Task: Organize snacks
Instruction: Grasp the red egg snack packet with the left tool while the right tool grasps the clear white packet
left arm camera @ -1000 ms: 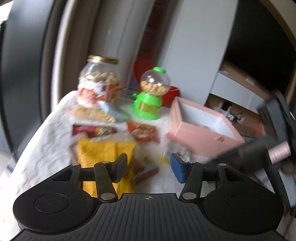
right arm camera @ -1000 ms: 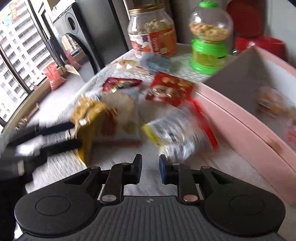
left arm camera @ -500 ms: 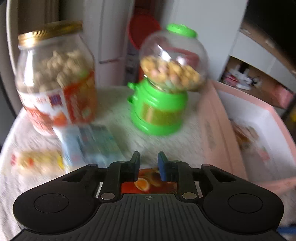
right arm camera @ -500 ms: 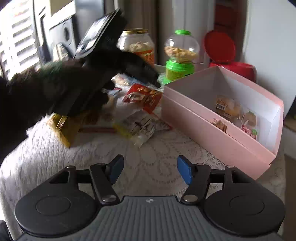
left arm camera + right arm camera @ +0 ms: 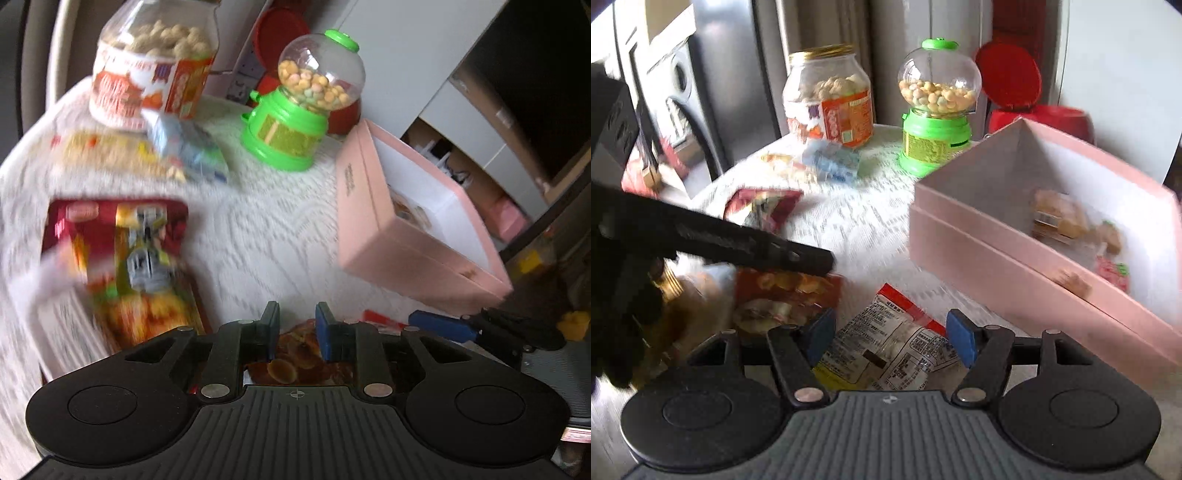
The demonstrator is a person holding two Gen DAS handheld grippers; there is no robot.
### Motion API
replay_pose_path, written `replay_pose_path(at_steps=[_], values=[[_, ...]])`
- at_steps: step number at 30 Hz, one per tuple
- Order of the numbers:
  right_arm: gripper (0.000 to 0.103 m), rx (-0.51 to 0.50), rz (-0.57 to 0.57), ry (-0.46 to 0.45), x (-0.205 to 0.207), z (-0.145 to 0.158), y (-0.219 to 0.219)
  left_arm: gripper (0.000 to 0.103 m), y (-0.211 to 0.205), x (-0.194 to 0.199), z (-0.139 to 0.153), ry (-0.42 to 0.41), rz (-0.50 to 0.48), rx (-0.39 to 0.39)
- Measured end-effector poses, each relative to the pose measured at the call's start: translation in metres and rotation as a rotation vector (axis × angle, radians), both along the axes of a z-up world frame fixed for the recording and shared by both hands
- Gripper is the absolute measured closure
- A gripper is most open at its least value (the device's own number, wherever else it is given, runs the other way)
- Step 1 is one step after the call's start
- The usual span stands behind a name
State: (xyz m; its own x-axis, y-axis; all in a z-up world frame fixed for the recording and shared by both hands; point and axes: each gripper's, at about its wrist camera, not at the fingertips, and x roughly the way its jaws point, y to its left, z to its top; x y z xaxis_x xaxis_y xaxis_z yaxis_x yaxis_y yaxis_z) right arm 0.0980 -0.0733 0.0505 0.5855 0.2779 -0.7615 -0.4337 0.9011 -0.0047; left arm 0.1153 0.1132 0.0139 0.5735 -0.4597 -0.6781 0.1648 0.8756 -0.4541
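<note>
Since a second ago, left gripper (image 5: 295,328) narrowed onto red snack packet (image 5: 786,299); right gripper (image 5: 892,338) spread wide over clear printed packet (image 5: 886,347), print unreadable. Pink cardboard box (image 5: 997,273) holds wrapped snacks (image 5: 1058,218).

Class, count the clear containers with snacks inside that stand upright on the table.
2: the glass jar with the orange label stands at the table's far edge, and the green-based candy dispenser stands to its right, near the pink box.
</note>
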Motion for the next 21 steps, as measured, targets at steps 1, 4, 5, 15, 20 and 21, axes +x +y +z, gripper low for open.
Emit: replay_pose_path(at_steps=[1, 4, 5, 15, 20, 21], values=[[0.036, -0.015, -0.004, -0.011, -0.005, 0.0, -0.007, 0.078, -0.002, -0.003, -0.001, 0.002, 0.002, -0.011], [0.035, -0.072, -0.046, -0.037, -0.02, -0.004, -0.03, 0.078, -0.005, -0.021, 0.004, -0.01, -0.01, -0.017], [0.033, -0.07, -0.059, -0.047, -0.024, -0.004, -0.037, 0.078, -0.007, -0.025, 0.007, -0.03, -0.016, -0.01], [0.032, 0.041, 0.026, -0.013, -0.051, 0.005, -0.056, 0.071, -0.058, -0.073, 0.024, -0.223, -0.248, 0.482], [0.032, 0.032, 0.182, -0.027, -0.056, 0.007, -0.015, 0.071, -0.061, -0.07, 0.025, -0.223, -0.215, 0.49], [0.032, 0.018, 0.199, -0.034, -0.055, 0.005, -0.007, 0.071, -0.06, -0.069, 0.026, -0.222, -0.21, 0.492]])
